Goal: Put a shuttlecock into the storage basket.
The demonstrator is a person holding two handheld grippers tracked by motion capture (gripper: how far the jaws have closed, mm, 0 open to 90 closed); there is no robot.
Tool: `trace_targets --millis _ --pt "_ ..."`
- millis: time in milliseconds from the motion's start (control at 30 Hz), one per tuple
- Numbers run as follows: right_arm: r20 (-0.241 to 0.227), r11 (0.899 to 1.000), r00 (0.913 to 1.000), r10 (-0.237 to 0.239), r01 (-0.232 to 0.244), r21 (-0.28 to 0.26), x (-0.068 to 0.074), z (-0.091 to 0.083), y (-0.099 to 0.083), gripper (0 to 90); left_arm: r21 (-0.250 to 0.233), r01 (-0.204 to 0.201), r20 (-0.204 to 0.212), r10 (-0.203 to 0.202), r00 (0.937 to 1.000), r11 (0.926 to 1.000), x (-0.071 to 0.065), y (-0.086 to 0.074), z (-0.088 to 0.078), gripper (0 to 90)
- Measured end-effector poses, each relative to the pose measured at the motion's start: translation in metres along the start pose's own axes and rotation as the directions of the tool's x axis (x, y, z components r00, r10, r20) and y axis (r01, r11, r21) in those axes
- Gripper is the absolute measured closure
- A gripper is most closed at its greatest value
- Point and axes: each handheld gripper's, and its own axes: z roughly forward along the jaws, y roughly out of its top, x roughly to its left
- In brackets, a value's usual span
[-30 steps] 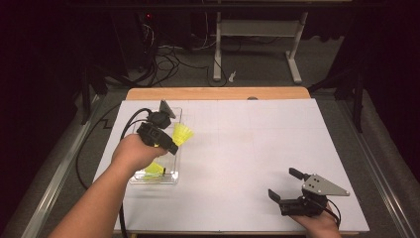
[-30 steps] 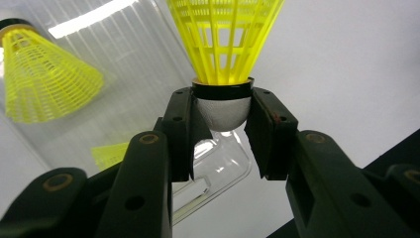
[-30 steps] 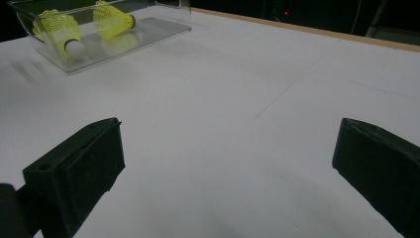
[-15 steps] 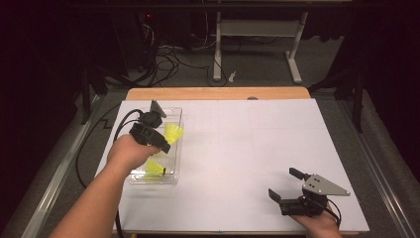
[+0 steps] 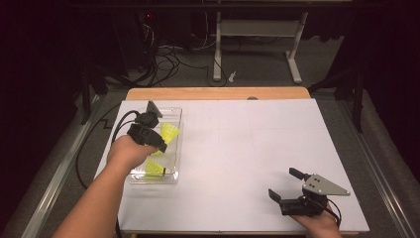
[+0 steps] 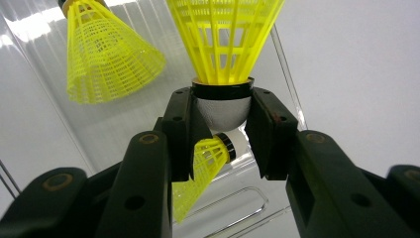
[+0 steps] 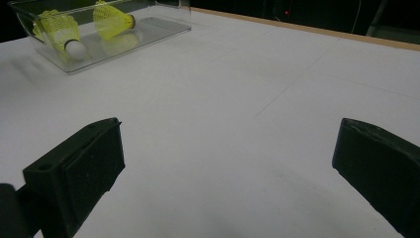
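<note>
Your left gripper (image 6: 224, 114) grasps a yellow shuttlecock (image 6: 225, 44) by its cork, above the clear box (image 5: 174, 119). Your right gripper (image 7: 228, 163) is released, with nothing between its jaws.

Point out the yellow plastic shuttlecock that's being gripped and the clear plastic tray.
Yellow plastic shuttlecock (image 6: 224, 29), left gripper view, on its mesh skirt.
Clear plastic tray (image 5: 174, 144), high view, on its right wall.

A white-topped table (image 5: 237, 148) carries a clear tray (image 5: 173, 174) near its left edge.
</note>
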Motion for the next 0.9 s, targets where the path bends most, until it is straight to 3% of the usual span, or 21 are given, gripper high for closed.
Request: trace_targets --millis 433,900 --pt "-0.004 1.0 1.0 -0.001 0.001 -0.002 0.0 0.0 0.0 0.1 -0.024 0.025 -0.004 -0.025 0.9997 0.9994 -0.001 0.007 -0.003 65.4" --pt "-0.003 1.0 1.0 -0.002 0.002 -0.005 0.0 -0.001 0.0 0.1 -0.005 0.06 -0.02 -0.06 0.998 0.9982 0.004 0.01 0.013 65.3"
